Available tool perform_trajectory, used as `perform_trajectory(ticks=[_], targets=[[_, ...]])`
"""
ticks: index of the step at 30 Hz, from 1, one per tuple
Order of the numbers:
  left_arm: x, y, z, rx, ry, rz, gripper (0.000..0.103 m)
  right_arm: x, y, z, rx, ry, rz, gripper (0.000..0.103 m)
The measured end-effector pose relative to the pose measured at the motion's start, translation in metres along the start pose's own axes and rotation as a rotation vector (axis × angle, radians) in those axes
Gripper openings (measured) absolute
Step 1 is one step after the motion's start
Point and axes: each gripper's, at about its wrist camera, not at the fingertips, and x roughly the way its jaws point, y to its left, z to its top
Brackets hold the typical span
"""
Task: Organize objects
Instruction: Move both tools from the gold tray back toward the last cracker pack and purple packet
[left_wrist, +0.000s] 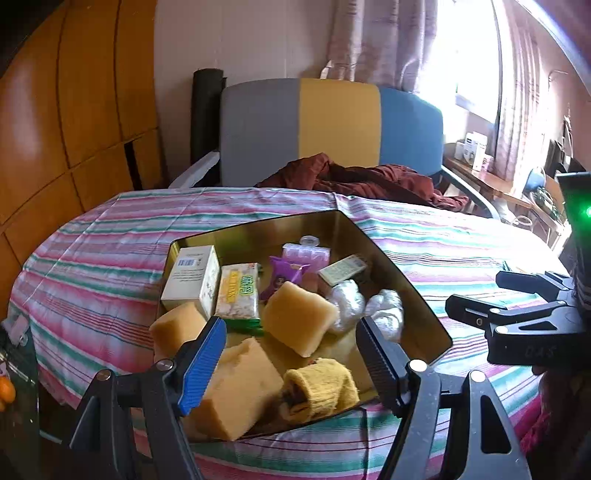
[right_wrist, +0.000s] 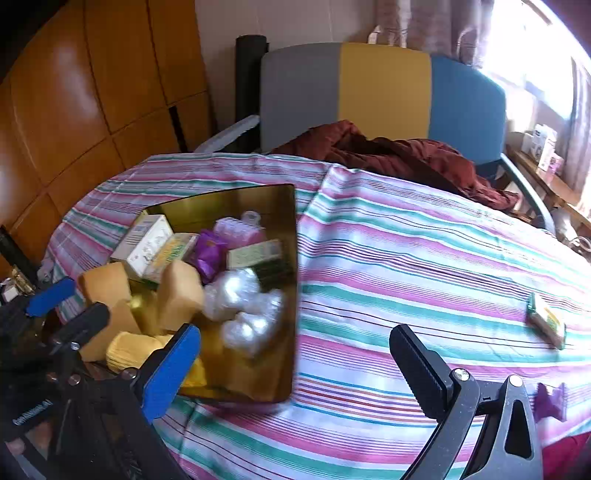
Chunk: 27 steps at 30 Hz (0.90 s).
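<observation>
An open gold tin (left_wrist: 258, 221) stands on the striped tablecloth and holds several items: tan sponge blocks (left_wrist: 299, 317), a rolled yellow sock (left_wrist: 321, 387), a white carton (left_wrist: 192, 277), a green packet (left_wrist: 240, 291) and crumpled clear plastic (left_wrist: 347, 299). My left gripper (left_wrist: 293, 365) hovers over the tin's near end, open, its pads apart from the sponge and sock below. My right gripper (right_wrist: 295, 369) is open wide over the tin's right rim (right_wrist: 295, 258) and the cloth, with nothing between its fingers. A green-yellow packet (right_wrist: 546, 321) and a purple wrapper (right_wrist: 550, 400) lie on the cloth at the right.
Behind the round table stands a grey, yellow and blue chair (left_wrist: 332, 122) with a dark red cloth (left_wrist: 369, 177) on it. Wooden panels (left_wrist: 74, 110) fill the left. A cluttered side shelf (left_wrist: 476, 155) sits by the bright window.
</observation>
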Motion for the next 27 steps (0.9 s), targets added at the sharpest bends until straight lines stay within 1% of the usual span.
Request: perform_trajectory(ticks=[6,9,13,17,22,24,25,27], targets=[[0.001,-0.015,0.0,0.035,0.014,-0.032,0.074,-0.003,-0.036,-0.01,0.041,0.025,-0.072,0.103],[0.001,-0.027,-0.001,0.062,0.021,-0.054,0.074,-0.008,-0.062,-0.014,0.076,0.031,-0.118,0.103],[0.002,-0.037,-0.001,0.083,0.031,-0.095,0.074,-0.017,-0.104,-0.017,0.154,0.036,-0.178,0.103],[0.005,-0.046,-0.001,0.094,0.044,-0.138,0.074,-0.03,-0.154,-0.021,0.256,0.038,-0.252,0.103],[0.012,-0.055,0.001,0.099,0.074,-0.178,0.074,-0.065,-0.225,-0.029,0.403,0.006,-0.36,0.103],[0.014,-0.061,0.002,0.115,0.078,-0.184,0.074,-0.079,-0.252,-0.033,0.474,-0.007,-0.387,0.103],[0.014,-0.064,0.002,0.12,0.081,-0.191,0.074,-0.088,-0.27,-0.037,0.532,-0.017,-0.399,0.103],[0.016,-0.07,0.003,0.134,0.088,-0.202,0.074,-0.097,-0.296,-0.043,0.61,-0.019,-0.397,0.103]])
